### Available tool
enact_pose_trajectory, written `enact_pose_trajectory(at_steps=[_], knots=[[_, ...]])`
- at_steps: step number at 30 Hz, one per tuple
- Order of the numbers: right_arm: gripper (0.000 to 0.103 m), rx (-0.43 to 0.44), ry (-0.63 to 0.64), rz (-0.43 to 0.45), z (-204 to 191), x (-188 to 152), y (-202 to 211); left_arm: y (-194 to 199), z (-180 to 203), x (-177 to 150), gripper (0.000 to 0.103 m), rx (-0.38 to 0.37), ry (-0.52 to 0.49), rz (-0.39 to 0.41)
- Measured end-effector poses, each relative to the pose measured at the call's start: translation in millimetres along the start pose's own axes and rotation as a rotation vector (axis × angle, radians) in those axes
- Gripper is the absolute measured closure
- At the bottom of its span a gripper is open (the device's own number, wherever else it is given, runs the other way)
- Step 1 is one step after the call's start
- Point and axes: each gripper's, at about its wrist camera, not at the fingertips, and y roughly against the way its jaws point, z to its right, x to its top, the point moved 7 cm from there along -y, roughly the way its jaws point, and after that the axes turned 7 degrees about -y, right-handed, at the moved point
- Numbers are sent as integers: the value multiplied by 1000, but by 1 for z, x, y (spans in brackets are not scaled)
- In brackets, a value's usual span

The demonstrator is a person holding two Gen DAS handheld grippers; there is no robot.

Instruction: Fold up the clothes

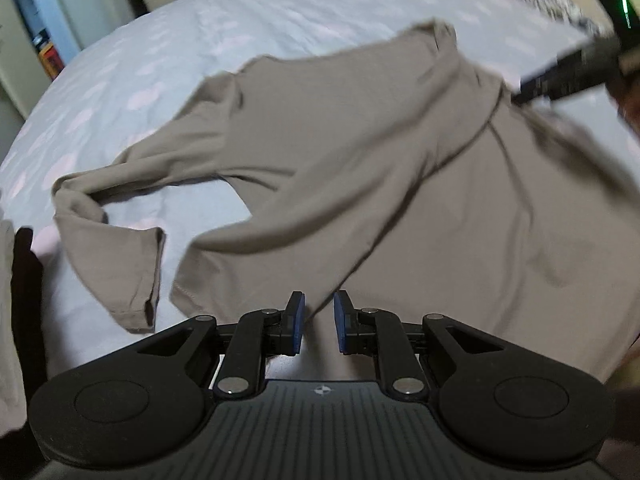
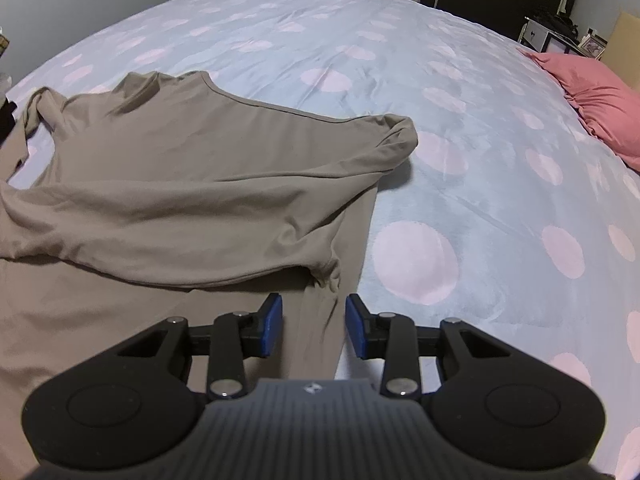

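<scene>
Taupe long-sleeved shirt (image 2: 192, 184) spread on dotted blue bedspread (image 2: 440, 140), one sleeve folded across its body, left gripper (image 1: 319, 320) released over the hem, right gripper (image 2: 314, 326) parted, straddling the side edge, gripping nothing

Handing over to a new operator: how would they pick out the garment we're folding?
Find the pale blue bedspread with pink dots. The taupe long-sleeved top lies spread across it, one sleeve folded over its body. It is the only garment here; the pink pillow sits apart at the edge.
</scene>
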Motion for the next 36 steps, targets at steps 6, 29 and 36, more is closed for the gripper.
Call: enact_pose_trajectory(at_steps=[6, 29, 36], knots=[[65, -19, 27, -9, 0, 2, -14, -20, -2, 4, 89, 40, -21, -18], [96, 2, -290, -37, 74, 30, -15, 56, 75, 56, 103, -557, 104, -6], [96, 3, -312, -62, 86, 30, -23, 86, 138, 65, 103, -850, 92, -20]])
